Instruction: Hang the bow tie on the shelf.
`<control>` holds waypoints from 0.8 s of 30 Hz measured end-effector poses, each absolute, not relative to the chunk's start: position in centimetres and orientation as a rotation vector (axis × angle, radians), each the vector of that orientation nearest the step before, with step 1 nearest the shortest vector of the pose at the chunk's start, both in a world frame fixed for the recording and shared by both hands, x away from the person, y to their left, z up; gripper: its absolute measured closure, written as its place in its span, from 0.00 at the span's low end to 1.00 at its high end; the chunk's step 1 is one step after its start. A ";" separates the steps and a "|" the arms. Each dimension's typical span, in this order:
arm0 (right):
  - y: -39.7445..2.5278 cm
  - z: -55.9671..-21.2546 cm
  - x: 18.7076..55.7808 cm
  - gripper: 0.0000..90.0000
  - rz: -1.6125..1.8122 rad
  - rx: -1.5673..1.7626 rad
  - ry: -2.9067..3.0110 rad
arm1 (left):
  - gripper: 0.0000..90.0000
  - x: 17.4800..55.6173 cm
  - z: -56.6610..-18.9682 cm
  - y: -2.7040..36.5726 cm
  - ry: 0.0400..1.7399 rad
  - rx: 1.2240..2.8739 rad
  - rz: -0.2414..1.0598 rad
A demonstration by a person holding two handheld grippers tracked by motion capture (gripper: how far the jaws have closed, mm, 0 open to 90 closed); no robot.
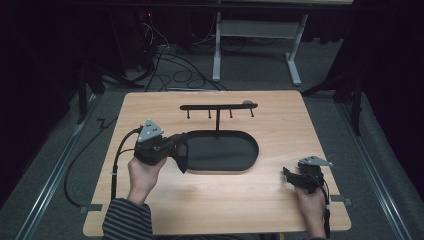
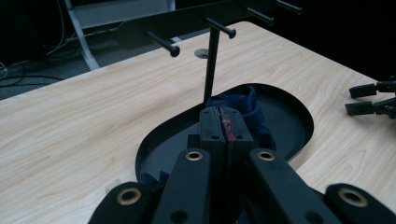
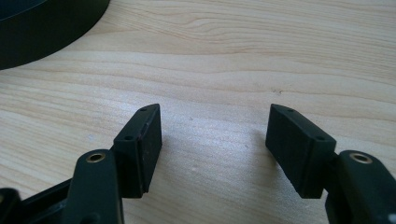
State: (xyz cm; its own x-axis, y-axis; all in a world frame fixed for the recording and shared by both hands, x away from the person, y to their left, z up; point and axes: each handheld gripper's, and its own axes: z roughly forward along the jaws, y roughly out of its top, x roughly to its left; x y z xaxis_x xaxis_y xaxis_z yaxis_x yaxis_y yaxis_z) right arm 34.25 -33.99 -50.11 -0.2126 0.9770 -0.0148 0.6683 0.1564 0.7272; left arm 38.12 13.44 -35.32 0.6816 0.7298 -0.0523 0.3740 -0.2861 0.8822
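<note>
A: Status?
B: My left claw point(image 2: 223, 128) is clamped on one dark blue cloth point(image 2: 243, 105) over the black tray's point(image 1: 235, 162) left end. I'd guess it's mid-carry, hanging next.
A: Next move?
B: Lift it to the rack point(image 1: 218, 106) behind the tray: four pegs, all bare. Right claw point(image 3: 215, 140) gapes, idle on the desk point(image 1: 280, 125) right of the tray.
</note>
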 end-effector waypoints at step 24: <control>-34.0 -50.1 34.3 0.42 0.832 1.553 1.952 | 0.99 39.4 -33.4 11.9 0.827 1.910 0.444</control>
